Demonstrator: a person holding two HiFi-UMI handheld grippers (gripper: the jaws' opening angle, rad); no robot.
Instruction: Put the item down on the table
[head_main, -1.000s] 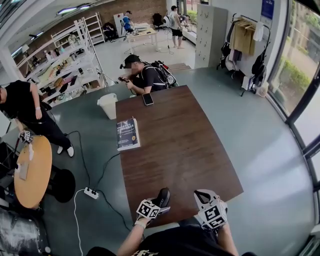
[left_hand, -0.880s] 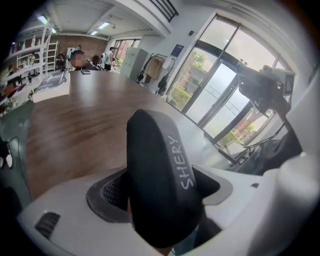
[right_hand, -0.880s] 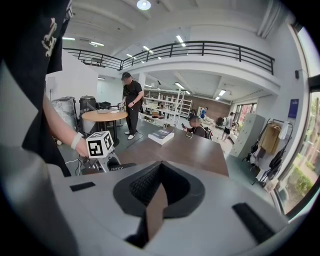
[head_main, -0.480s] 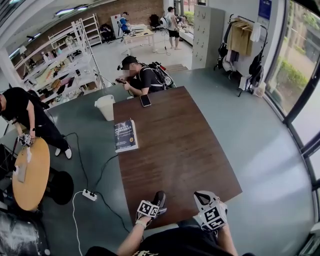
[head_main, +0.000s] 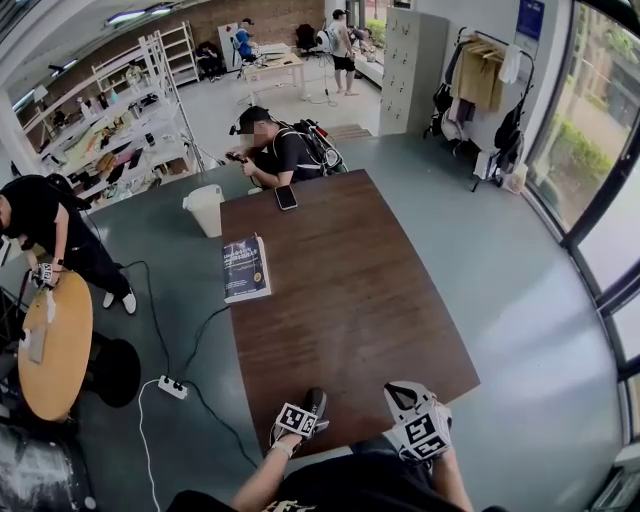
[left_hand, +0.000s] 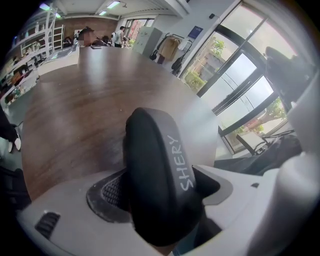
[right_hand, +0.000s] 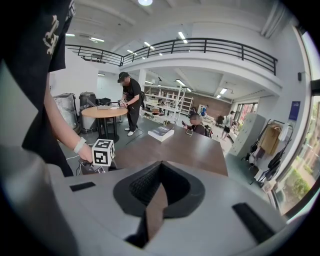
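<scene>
A black oblong case (left_hand: 155, 165) with white lettering "SHERY" stands clamped between the pads of my left gripper (left_hand: 160, 187). In the head view the case (head_main: 316, 402) and the left gripper (head_main: 300, 418) sit just over the near edge of the long brown table (head_main: 350, 290). My right gripper (head_main: 415, 425) hangs to the right of it at the same edge. Its jaws meet in the right gripper view (right_hand: 159, 172), with nothing between them. The left gripper's marker cube (right_hand: 102, 151) shows there at the left.
A blue book (head_main: 244, 268) lies at the table's left edge and a phone (head_main: 286, 197) at its far end, where a person (head_main: 272, 150) sits. A white bin (head_main: 207, 211), a power strip (head_main: 172, 387) and a round wooden table (head_main: 55, 345) stand to the left.
The left gripper with the black case has drifted slightly down toward the near edge of the table. The right gripper has barely moved.
</scene>
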